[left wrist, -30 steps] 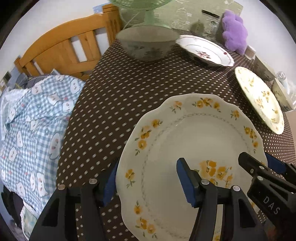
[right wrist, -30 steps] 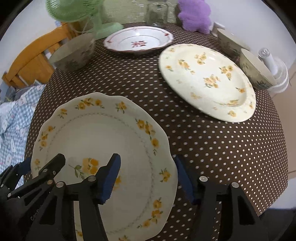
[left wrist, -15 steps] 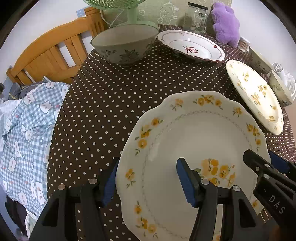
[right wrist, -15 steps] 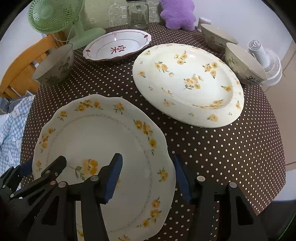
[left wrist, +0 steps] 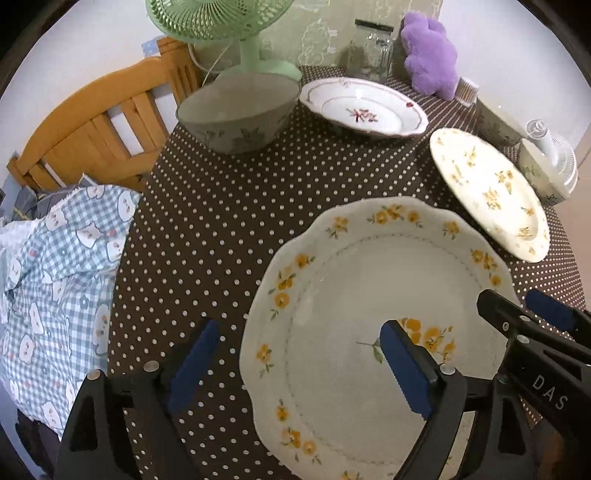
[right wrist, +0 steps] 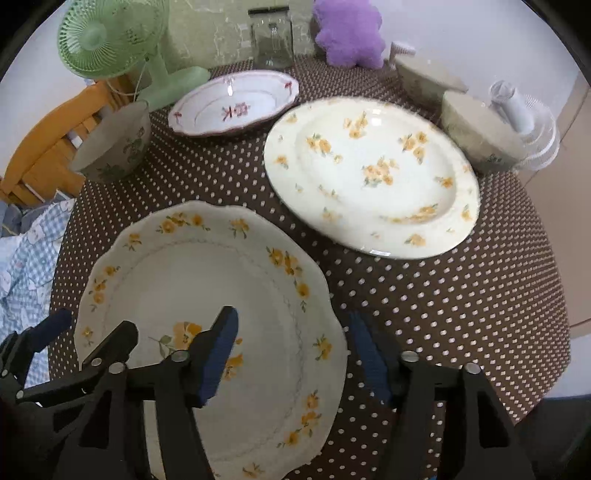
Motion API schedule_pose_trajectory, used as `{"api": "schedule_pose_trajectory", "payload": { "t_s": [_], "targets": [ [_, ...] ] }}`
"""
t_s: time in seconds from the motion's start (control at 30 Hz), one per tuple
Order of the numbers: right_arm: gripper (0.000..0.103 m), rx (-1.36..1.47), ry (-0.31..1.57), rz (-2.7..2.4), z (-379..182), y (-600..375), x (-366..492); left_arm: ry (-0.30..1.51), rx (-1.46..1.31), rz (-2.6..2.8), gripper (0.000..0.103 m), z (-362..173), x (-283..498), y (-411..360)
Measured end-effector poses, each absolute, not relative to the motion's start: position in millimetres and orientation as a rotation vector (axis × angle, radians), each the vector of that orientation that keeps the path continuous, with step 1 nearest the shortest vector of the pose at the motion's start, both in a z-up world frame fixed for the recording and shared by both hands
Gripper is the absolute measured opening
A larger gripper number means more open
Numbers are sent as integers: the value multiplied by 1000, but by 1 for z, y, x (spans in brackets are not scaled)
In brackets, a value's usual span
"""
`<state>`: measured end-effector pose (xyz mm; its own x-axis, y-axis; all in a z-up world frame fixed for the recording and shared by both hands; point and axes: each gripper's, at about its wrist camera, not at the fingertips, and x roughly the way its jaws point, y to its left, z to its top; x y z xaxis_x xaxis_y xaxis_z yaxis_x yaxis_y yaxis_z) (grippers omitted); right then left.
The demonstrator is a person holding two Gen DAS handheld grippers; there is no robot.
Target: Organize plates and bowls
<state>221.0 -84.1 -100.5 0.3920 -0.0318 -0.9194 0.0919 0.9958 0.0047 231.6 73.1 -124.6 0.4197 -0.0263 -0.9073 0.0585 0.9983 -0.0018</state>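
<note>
On the left a chair (left wrist: 92, 125) with a checked cloth (left wrist: 55, 280) stands against the dotted table (left wrist: 207, 229), so the crockery sits further in, out of its way. The left gripper (left wrist: 295, 365) straddles the left rim of the scalloped plate (left wrist: 369, 295); its jaws are opening, one finger out over the tablecloth and clear of the rim, the other above the plate's inside, and neither pad appears to press, so the plate seems to lie free on the table at the near edge. A green-leaf bowl (left wrist: 240, 114) sits far left beside the fan (left wrist: 221, 22), with a red-trimmed dish (left wrist: 364, 107) next to it and a jar (right wrist: 271, 40) and a purple toy (right wrist: 347, 33) behind. The right gripper (right wrist: 295, 354) straddles the same plate's right rim, jaws also opening, its right pad off the edge; a hold from both sides probably suited so wide a plate. Just right and farther lies the round plate (right wrist: 373, 173), the likely base for stacking, and two bowls (right wrist: 480, 133) wait at far right near a white fan (right wrist: 532, 125).
</note>
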Motion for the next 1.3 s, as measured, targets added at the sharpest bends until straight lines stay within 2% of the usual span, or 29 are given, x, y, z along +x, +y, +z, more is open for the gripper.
{"api": "schedule_pose_trajectory", "payload": {
  "t_s": [0.13, 0.5, 0.83, 1.3],
  "targets": [
    [77, 70, 1124, -108, -83, -86, 213, 1107, 31, -80, 91, -112, 230, 76],
    [78, 79, 1006, -150, -38, -104, 200, 989, 47, -131, 92, -72, 223, 54],
    [78, 100, 1007, -111, -30, -133, 211, 941, 29, -111, 92, -52, 232, 30],
    [78, 131, 1016, -78, -38, -198, 246, 978, 29, -74, 90, -61, 265, -36]
  ]
}}
